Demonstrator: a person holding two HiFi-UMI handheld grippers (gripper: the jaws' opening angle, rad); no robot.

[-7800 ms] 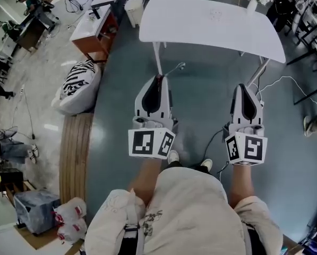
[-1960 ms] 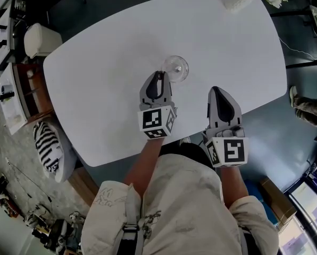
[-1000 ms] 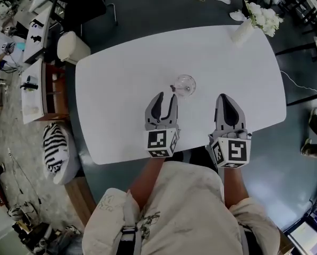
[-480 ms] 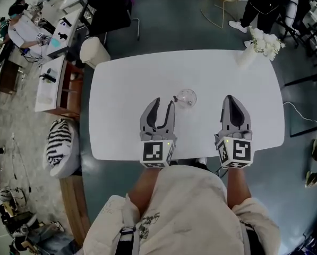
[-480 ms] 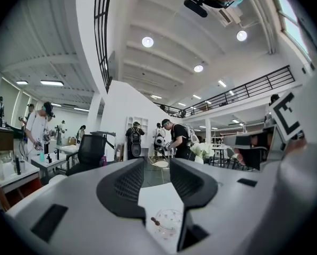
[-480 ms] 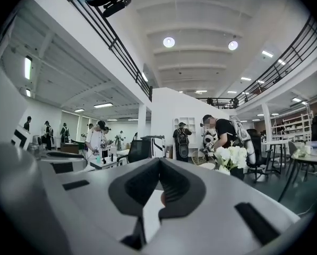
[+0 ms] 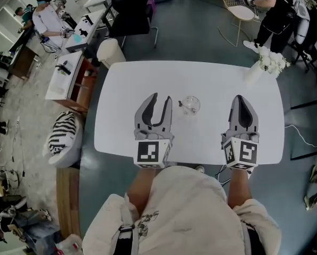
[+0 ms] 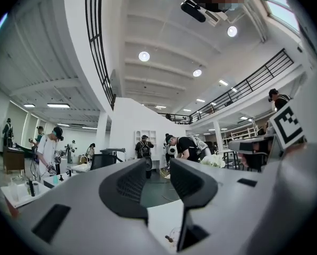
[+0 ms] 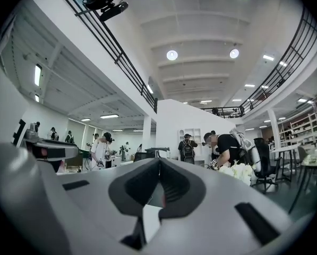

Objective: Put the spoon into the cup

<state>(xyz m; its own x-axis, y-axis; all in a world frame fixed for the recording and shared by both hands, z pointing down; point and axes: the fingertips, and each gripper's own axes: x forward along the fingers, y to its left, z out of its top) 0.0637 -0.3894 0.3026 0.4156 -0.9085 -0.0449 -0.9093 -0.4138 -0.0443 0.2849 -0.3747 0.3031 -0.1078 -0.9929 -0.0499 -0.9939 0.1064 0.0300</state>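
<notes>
Head view: clear cup (image 7: pixel 190 105) stands mid white table (image 7: pixel 125 89), ahead of and between both grippers. Tiny spoon (image 7: pixel 181 103) at its left rim, in or beside unclear. Left gripper view: left gripper (image 7: pixel 161 98) jaws spread, nothing between. Right gripper view: right gripper (image 7: pixel 243 98) jaws pressed together, empty.

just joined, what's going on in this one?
A person stands at a white table with a claw in each hand. The left claw is open and empty, just left of a clear glass cup on the table. The right claw is shut on nothing, off to the cup's right. A thin handle at the cup's rim looks like the spoon already in it, though it is small in the head view. Neither claw touches the cup.
</notes>
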